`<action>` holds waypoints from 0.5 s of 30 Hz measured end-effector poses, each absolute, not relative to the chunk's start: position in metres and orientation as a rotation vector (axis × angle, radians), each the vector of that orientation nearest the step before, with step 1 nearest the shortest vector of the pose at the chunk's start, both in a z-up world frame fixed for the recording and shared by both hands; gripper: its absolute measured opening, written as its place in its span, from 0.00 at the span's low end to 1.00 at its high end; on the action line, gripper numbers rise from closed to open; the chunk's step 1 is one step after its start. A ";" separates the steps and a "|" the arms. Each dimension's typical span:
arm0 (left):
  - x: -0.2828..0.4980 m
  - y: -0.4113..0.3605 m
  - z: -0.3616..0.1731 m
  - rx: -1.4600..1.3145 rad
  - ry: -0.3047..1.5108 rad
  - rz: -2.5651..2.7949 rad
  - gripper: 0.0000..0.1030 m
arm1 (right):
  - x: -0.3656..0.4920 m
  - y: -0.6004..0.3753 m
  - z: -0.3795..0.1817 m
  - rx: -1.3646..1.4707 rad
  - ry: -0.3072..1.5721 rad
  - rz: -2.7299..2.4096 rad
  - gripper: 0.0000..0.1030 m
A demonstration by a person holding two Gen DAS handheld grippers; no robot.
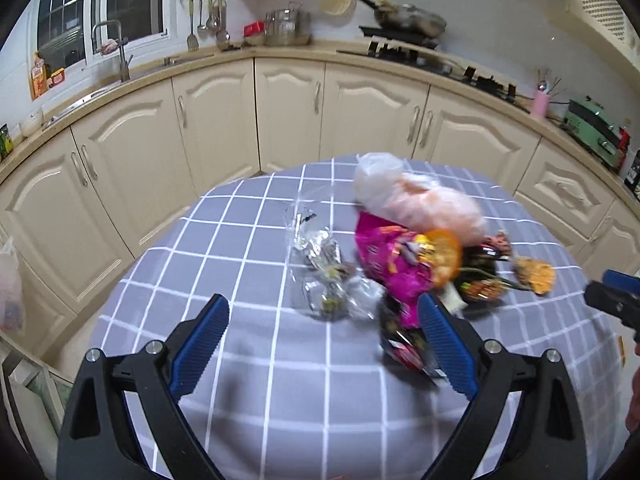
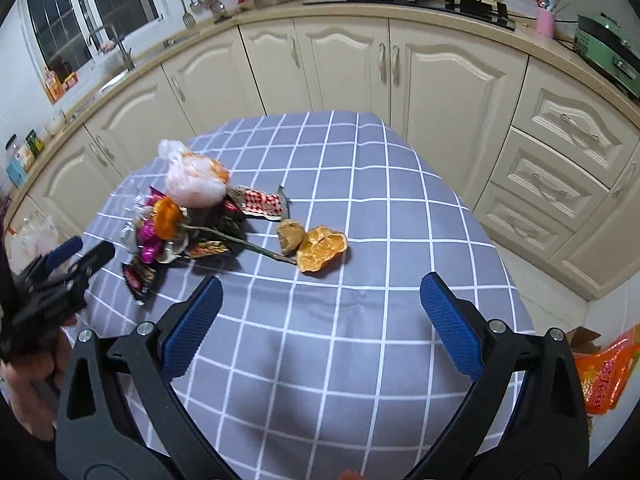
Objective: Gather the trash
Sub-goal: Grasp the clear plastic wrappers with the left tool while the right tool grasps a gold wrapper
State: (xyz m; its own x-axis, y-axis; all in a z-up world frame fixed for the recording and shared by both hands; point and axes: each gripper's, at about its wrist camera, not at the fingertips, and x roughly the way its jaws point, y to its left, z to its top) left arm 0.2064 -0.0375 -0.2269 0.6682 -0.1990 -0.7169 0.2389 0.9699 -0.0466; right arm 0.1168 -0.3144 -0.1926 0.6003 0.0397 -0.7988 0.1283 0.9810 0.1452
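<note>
While both of your grippers hang above the grey tablecloth with a white grid (image 2: 360,184), neither one holds anything. Your left gripper (image 1: 322,312) has its blue-padded jaws spread wide, over the near edge of the trash pile. Your right gripper (image 2: 320,292) is spread wide too, above bare cloth, just short of the dried orange peel piece (image 2: 322,250).

The trash sits in a loose heap on the table: a white translucent plastic bag with something orange inside (image 1: 416,198) at the far side, a crumpled magenta foil snack wrapper (image 1: 390,262) touching it in front, crinkled clear and silver cellophane wrappers (image 1: 324,272) just to the left, and a dark red-and-black wrapper (image 1: 404,346) nearest the left gripper. A brown lump (image 2: 290,236) lies touching the peel piece, beside a thin dark stem (image 2: 248,244). A red-and-white patterned flat packet (image 2: 262,202) lies behind them.

Cream kitchen cabinets (image 2: 448,92) stand beyond the table.
</note>
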 end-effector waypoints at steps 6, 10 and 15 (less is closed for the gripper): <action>0.238 -0.038 -0.245 0.012 0.867 -0.244 0.90 | 0.143 -0.320 -0.219 0.166 0.984 -0.074 0.70; 0.240 -0.039 -0.250 -0.006 0.886 -0.284 0.63 | 0.153 -0.320 -0.225 0.161 0.988 -0.053 0.49; 0.236 -0.041 -0.251 -0.006 0.886 -0.295 0.57 | 0.156 -0.319 -0.224 0.180 0.980 -0.011 0.19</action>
State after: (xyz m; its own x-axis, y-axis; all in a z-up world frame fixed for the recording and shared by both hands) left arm 0.2361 -0.0411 -0.2514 0.5947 -0.2560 -0.7621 0.2511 0.9597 -0.1264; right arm 0.1563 -0.3190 -0.2238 0.5578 0.0721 -0.8268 0.0904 0.9850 0.1469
